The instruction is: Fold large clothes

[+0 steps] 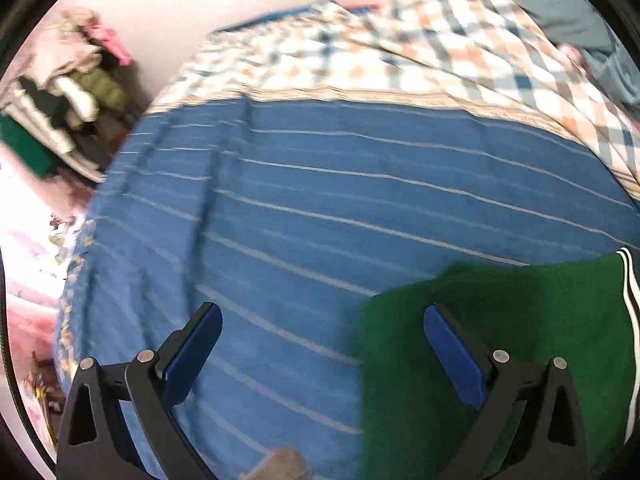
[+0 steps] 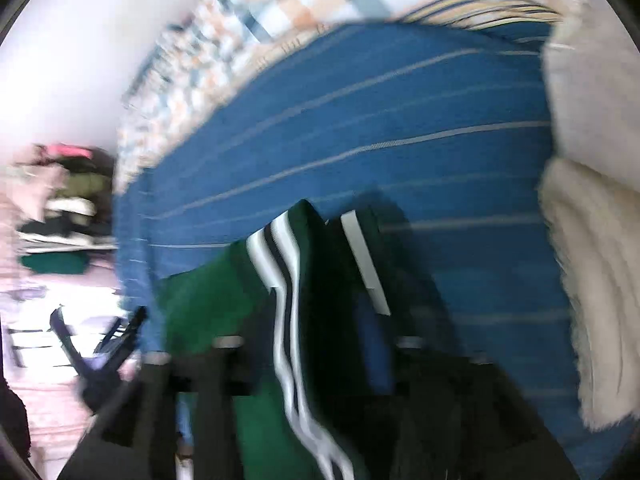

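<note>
In the left wrist view, a heap of mixed clothes sits on a surface beyond the bed's left edge. One blue bedsheet with thin white stripes covers the bed, and one checked orange, blue and white blanket lies bunched along its far side. The left gripper hangs over the sheet with its two blue-padded jaws spread wide and nothing between them. The one green garment with white and dark side stripes lies flat on the sheet at lower right — its left edge falls between the jaws, so the right jaw stands over the green cloth and the left jaw over bare sheet.

The right wrist view is blurred. At lower left the other gripper shows small and dark beyond the bed's edge. The green garment fills the lower middle, its striped seam running down between the fingers of the right gripper. The jaws stand apart, with the cloth draped between them — whether the pads press on it cannot be told. At the far right lies one cream fluffy fabric.
</note>
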Motion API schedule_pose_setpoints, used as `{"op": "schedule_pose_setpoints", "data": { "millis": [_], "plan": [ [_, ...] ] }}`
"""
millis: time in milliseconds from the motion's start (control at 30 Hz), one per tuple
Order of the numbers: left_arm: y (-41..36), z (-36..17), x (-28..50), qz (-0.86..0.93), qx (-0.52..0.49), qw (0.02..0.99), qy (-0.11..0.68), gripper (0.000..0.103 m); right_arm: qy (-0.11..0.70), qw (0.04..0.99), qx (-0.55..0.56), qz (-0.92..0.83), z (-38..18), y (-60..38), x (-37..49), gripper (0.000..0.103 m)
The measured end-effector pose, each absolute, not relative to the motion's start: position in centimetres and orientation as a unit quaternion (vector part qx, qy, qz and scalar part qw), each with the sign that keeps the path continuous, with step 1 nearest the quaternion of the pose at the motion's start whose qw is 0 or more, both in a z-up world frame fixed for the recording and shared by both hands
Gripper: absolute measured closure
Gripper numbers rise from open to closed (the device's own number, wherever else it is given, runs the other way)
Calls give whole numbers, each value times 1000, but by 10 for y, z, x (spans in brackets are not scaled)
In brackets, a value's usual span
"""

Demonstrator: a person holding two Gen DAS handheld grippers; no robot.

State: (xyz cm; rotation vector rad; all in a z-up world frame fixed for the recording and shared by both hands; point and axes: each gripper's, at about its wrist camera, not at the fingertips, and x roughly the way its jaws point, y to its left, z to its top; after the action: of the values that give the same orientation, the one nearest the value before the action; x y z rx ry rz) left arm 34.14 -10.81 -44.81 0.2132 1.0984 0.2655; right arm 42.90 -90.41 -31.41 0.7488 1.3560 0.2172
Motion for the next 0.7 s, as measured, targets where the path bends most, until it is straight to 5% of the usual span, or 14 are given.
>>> {"op": "schedule_pose_setpoints", "data": {
  "millis": [233, 267, 333, 567, 700],
  "plan": [
    [-70, -450, 278, 167, 19, 809, 563, 0, 666, 626, 395, 91, -327, -913, 324, 32],
    [-73, -455, 270, 163, 14, 803, 572, 0, 672, 619, 397, 93, -336, -907, 316, 42],
    [-83, -462, 260, 161, 26, 797, 581, 0, 667, 622, 401, 87, -346, -892, 309, 100],
    [-117, -469, 255, 117, 44, 791, 598, 0, 594, 690, 414, 9, -298, -901, 293, 101],
    [-132, -467, 251, 111, 66, 795, 593, 0, 643, 677, 358, -30, -335, -898, 295, 101]
  ]
}}
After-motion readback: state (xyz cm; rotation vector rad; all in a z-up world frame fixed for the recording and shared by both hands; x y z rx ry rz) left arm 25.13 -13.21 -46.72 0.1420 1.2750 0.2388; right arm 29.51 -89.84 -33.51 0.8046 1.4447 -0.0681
